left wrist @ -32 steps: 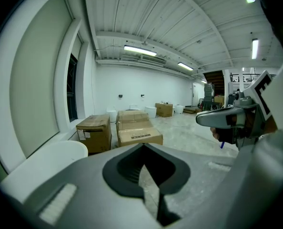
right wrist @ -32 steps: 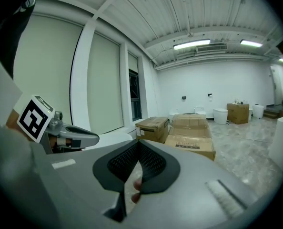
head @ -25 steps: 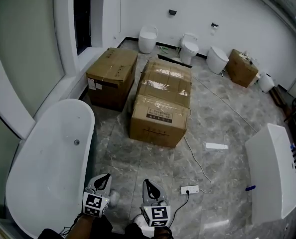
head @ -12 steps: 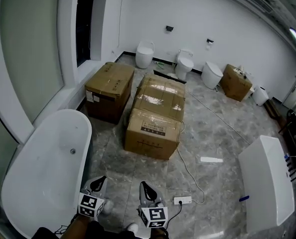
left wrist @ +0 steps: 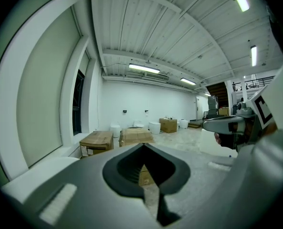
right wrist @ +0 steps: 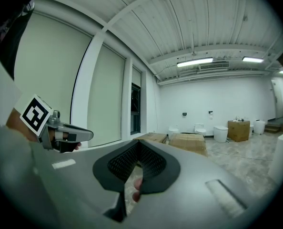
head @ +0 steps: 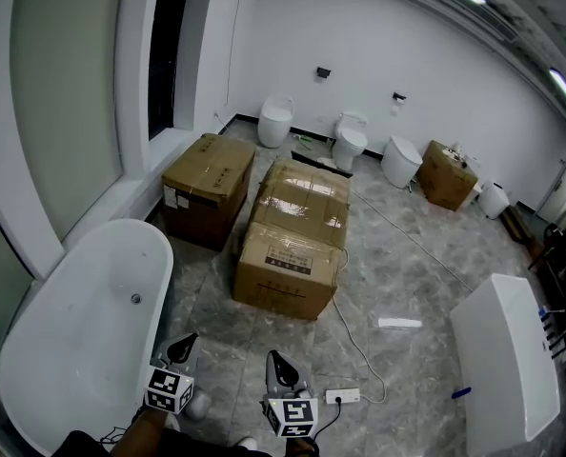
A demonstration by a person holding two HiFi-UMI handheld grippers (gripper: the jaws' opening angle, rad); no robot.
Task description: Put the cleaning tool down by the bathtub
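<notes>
The white bathtub (head: 64, 350) lies along the left wall in the head view. No cleaning tool shows in any view. My left gripper (head: 180, 347) is at the bottom edge beside the tub's near end, jaws together and empty. My right gripper (head: 276, 362) is a little to its right over the marble floor, also shut with nothing between the jaws. In the left gripper view the left gripper (left wrist: 144, 148) points level across the room at the boxes. The right gripper (right wrist: 139, 145) points the same way, with the left gripper (right wrist: 67, 133) at its left.
Three cardboard boxes (head: 289, 255) stand in mid-floor ahead. Toilets (head: 275, 122) line the far wall, with another box (head: 447, 173) near them. A second white tub (head: 502, 350) stands at the right. A power strip (head: 341, 396) with its cable and a flat white piece (head: 399, 323) lie on the floor.
The head view has tilted up, so more of the far wall shows and the floor has slid down. Both grippers have sunk towards the bottom edge, still shut.
</notes>
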